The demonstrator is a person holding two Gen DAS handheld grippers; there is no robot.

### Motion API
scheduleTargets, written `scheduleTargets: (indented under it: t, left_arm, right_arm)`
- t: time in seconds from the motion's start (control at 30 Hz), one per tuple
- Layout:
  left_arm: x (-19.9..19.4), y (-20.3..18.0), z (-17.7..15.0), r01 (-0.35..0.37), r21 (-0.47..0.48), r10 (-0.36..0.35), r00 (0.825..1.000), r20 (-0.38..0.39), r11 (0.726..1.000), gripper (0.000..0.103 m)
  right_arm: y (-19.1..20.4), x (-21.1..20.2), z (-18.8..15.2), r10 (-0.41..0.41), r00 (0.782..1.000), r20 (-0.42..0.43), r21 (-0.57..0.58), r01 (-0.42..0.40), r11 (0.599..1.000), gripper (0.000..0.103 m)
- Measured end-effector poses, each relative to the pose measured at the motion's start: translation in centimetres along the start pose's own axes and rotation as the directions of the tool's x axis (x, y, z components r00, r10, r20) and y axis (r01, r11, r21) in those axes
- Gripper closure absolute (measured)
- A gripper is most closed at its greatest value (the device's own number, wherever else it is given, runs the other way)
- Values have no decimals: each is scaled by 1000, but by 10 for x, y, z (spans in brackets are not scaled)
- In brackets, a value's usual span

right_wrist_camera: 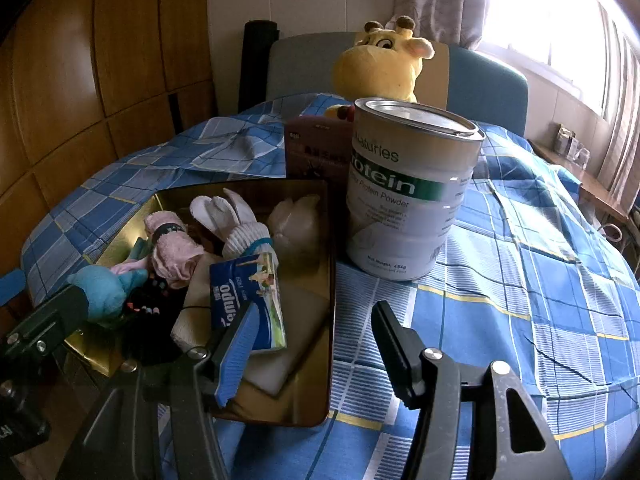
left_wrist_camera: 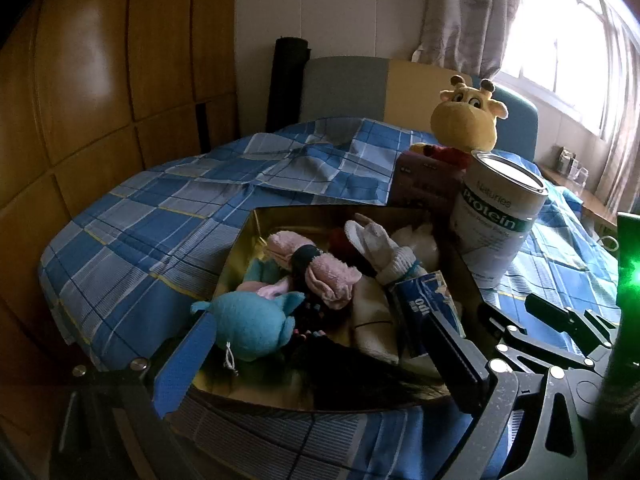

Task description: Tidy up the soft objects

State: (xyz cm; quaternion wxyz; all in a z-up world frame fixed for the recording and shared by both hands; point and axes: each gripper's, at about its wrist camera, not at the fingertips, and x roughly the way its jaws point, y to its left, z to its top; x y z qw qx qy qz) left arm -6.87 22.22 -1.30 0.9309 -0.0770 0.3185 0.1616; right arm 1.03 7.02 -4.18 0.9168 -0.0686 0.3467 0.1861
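Soft objects [left_wrist_camera: 320, 276] gathered in gold tray [right_wrist_camera: 312, 416], kept contained; protein tin [right_wrist_camera: 408, 192] at 1 o'clock; left gripper [left_wrist_camera: 320, 344], right gripper [right_wrist_camera: 316, 348] both spread, nothing gripped

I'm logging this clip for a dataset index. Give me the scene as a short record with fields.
setting: bed with blue plaid sheet
container: gold tray on the bed
tray contents: blue plush, pink rolled towel, white glove, blue tissue pack
beside tray: protein powder can, upright
behind can: yellow giraffe plush
left gripper: open, over the tray, holding nothing
right gripper: open, over the tray's right edge, holding nothing
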Motion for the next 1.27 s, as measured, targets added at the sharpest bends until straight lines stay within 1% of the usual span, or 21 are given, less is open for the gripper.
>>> scheduleTargets:
  t: [0.47,0.93,1.07,1.17,1.27]
  left_arm:
    - [2,-1,-2,18,-2,-18,1000,-21,1000,0]
    - [6,0,-4,16,-9,-16,999,-34,1000,0]
    - [4,-1,-5,10,1,-10,1000,-12,1000,1]
    - [4,-1,-5,7,7,-7,1000,-6,1000,1]
    - [5,0,-3,15,1,-15,1000,-17,1000,0]
  right_arm:
    - [-1,0,-2,1,1000,-4,4,-1,1000,44]
    - [-6,3,-4,3,1000,-17,20,-3,1000,44]
    - [-7,4,-6,3,1000,-18,24,-3,1000,44]
    - [-9,2,-5,5,1000,-8,34,-5,999,44]
    - [-15,-5,-2,7,1000,23,60,-8,998,44]
